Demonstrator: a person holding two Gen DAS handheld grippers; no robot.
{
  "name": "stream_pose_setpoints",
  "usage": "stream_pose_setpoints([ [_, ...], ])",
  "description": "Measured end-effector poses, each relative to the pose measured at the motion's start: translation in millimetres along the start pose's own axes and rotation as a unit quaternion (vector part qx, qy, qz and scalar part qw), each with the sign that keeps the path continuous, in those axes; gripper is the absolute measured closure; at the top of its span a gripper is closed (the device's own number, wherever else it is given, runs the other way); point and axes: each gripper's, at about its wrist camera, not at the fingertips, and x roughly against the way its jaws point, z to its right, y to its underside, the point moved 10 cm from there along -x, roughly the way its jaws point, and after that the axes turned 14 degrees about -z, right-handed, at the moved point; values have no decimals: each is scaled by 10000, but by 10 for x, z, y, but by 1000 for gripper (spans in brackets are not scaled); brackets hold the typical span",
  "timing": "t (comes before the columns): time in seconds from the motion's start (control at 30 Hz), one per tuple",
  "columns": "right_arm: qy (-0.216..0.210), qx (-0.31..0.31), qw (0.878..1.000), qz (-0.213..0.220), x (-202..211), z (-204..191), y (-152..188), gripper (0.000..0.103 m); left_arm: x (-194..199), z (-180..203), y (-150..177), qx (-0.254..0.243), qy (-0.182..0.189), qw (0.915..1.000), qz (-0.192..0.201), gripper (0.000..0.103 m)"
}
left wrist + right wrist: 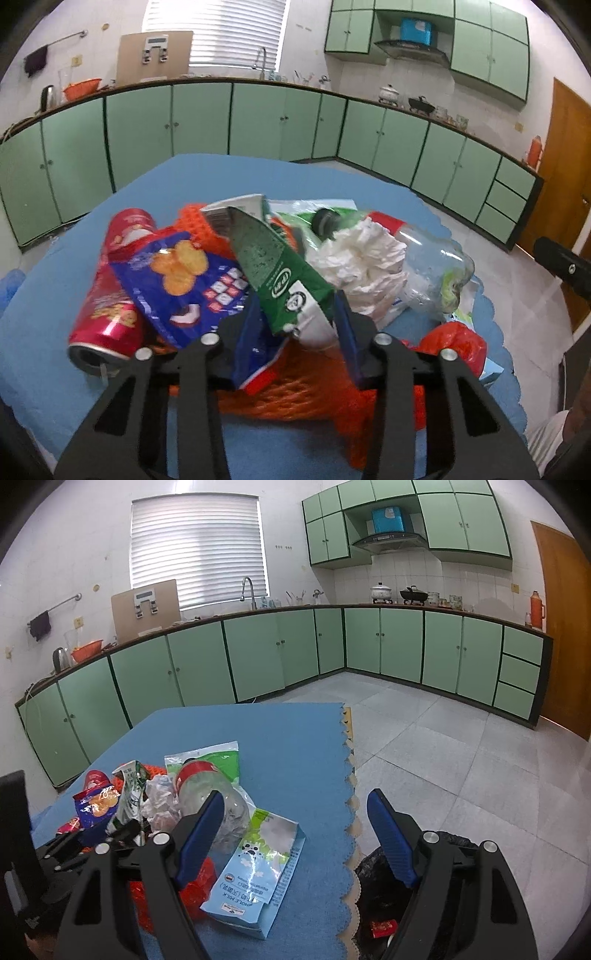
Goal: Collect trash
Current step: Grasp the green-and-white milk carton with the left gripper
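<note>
My left hand-held gripper (pixel 295 314) has its two blue pads on either side of the lower end of a creased green-and-white milk carton (pixel 284 273), and they look closed on it, though the blur leaves me unsure how firmly it is pinched. The carton leans up out of a heap of rubbish on the blue cloth-covered surface (pixel 62 387). Just to its left lie a blue snack wrapper printed with crackers (pixel 177 273) and a red cylindrical crisp can (pixel 110 295) on its side. To its right are a crumpled white tissue wad (pixel 365 254) and a clear plastic bottle with a red label (pixel 424 254). An orange mesh net bag (pixel 295 391) spreads under the pile.

My right hand-held gripper (pixel 295 834) hangs with its pads spread wide and nothing between them, beside the surface's scalloped edge. Below it on the floor is a bin lined with a black bag (pixel 373 890), a scrap of red litter already inside. A flat pale-blue whole-milk pouch (pixel 258 871) lies near that edge.

To do this step well, I judge I should lift the carton straight up first, so its folded top clears the wrapper and tissue leaning on it. If I drag it sideways, the bottle may roll or the net may snag. Then I would carry it over the edge to the bin and release only once it is above the opening.
</note>
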Motion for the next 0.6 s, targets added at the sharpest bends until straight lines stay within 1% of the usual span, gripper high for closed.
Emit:
stream_pose_setpoints([
  [0.07, -12, 14, 10000, 12, 10, -16, -4, 25, 72, -74, 4, 34, -41, 10000, 48, 70],
  [0.13, -33, 32, 10000, 17, 17, -41, -5, 25, 130, -146, 16, 60, -101, 9999, 64, 71],
  [0.23, -61, 78, 10000, 4, 8, -98, 1, 25, 114, -202, 24, 73, -173, 9998, -39, 68],
  [0.27, -69, 102, 9999, -2, 5, -117, 2, 25, 101, -210, 22, 85, -164, 9998, -66, 57],
  [0.33, -78, 146, 9999, -15, 2, -145, 10, 25, 74, -221, -17, 100, -175, 9998, -68, 42],
  [0.4, -70, 193, 9998, -23, -2, -170, 3, 25, 16, -187, -79, 35, -237, 9997, -62, 42],
  [0.5, -68, 193, 9998, -27, -7, -173, 5, 25, -103, -195, -115, 18, -325, 9993, -188, 43],
  [0.53, -62, 191, 9998, -26, -8, -172, 2, 25, -162, -206, -112, 38, -339, 9990, -280, 48],
  [0.57, -55, 189, 9998, -24, -11, -174, 8, 25, -193, -218, -113, 61, -322, 9989, -336, 59],
  [0.6, -49, 189, 9998, -25, -12, -174, 6, 25, -222, -232, -109, 94, -290, 9988, -392, 63],
])
